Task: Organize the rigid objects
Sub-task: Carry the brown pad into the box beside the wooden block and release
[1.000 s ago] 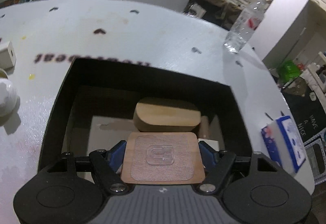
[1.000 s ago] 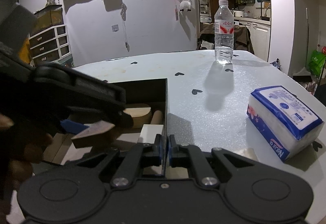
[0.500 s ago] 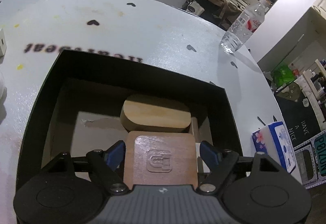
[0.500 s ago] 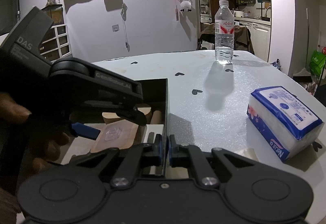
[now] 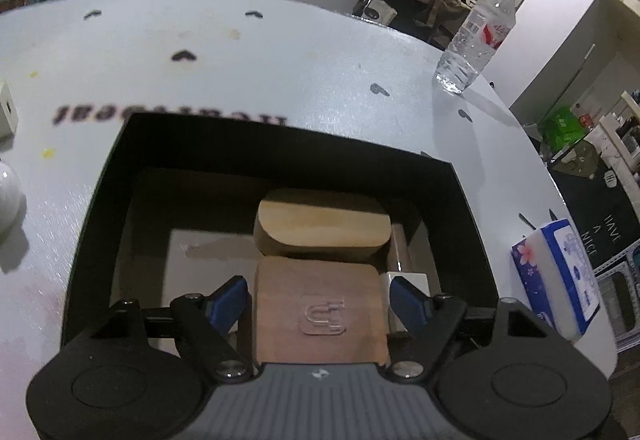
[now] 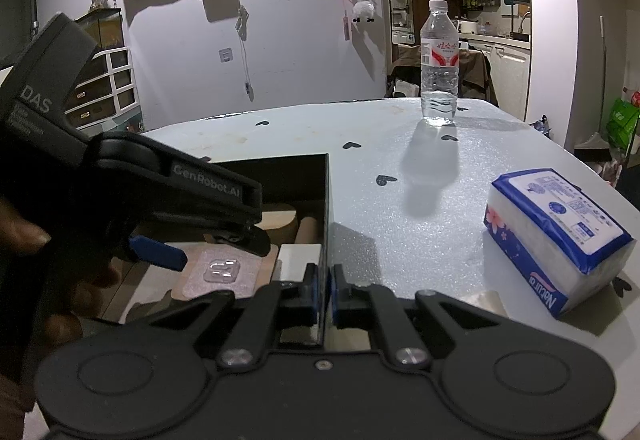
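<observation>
A black open box (image 5: pixel 280 144) sits on the white table. Inside lie a rounded wooden block (image 5: pixel 322 228), a wooden dowel (image 5: pixel 400 244), a small white block (image 5: pixel 408 280) and a brown square wooden coaster (image 5: pixel 320 312) with a clear hook stuck on it. My left gripper (image 5: pixel 320 300) is open, its blue pads apart on either side of the coaster, which lies flat on the box floor (image 6: pixel 228 272). My right gripper (image 6: pixel 323 292) is shut on the box's right wall (image 6: pixel 326 208). The left gripper (image 6: pixel 160 252) shows over the box in the right wrist view.
A water bottle (image 6: pixel 438 60) stands at the far side of the table. A blue-and-white tissue pack (image 6: pixel 552 232) lies to the right of the box. A white plug-like object (image 5: pixel 6 112) and a white round object (image 5: pixel 8 196) sit at the left.
The left gripper lowered the coaster into the box and opened. The coaster now lies flat on the box floor. The right gripper has stayed clamped on the box wall.
</observation>
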### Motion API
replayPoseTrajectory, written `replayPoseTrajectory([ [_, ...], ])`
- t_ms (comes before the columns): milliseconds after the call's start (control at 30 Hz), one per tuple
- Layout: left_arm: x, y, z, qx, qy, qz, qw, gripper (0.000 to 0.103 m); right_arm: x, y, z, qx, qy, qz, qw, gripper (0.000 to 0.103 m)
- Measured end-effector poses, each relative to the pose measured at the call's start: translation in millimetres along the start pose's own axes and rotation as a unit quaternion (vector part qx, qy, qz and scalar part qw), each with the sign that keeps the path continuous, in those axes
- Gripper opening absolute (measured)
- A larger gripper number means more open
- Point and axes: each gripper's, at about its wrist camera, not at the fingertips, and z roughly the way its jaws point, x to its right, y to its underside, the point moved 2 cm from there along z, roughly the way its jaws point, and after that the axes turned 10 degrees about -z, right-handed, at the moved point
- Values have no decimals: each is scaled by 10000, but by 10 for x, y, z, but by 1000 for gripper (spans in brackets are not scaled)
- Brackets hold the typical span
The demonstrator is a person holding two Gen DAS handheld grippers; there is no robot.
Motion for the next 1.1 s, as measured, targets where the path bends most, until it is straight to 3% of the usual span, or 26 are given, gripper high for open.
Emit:
replayPoseTrajectory([
  [300, 16, 15, -42, -60, 204, -58, 9998, 80, 0, 0, 0, -3, 0, 1, 10000, 6],
  [633, 38, 76, -454, 347, 470, 234, 9980, 101, -4, 4, -1, -21, 7, -15, 10000, 6],
  [1100, -111, 278, -977, 878, 576, 595, 9927, 103, 9, 0, 3, -39, -4, -17, 10000, 6],
])
